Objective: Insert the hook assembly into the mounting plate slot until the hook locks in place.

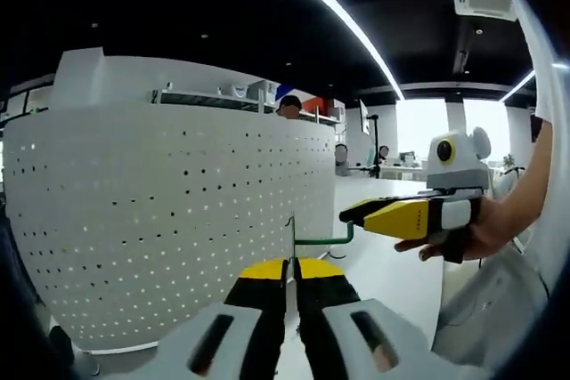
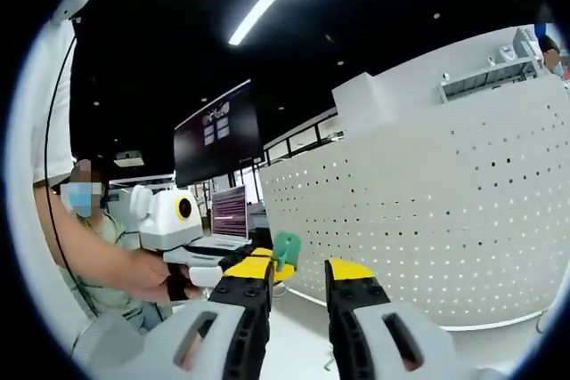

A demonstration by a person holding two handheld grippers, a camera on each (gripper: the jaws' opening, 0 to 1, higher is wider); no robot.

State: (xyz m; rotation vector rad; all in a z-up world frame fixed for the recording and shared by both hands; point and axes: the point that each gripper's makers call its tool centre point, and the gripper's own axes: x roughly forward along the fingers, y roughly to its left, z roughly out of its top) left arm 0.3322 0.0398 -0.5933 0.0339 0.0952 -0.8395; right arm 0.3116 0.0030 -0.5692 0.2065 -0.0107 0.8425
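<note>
A white perforated panel (image 1: 169, 220) stands on the white table (image 1: 392, 278) in an office; the left gripper (image 1: 291, 275) clamps the thin green hook (image 1: 316, 239), the right gripper (image 2: 298, 278) gapes.

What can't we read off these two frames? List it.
- Left gripper view: the lower end of the green hook runs between the left gripper jaws, so that end is hidden.
- Left gripper view: it is too small to tell whether the right gripper pinches the hook's far end.
- Right gripper view: the green piece is partly behind a jaw, so its shape is unclear.
- Perforated panel: the holes are too small to pick out the target slot.
</note>
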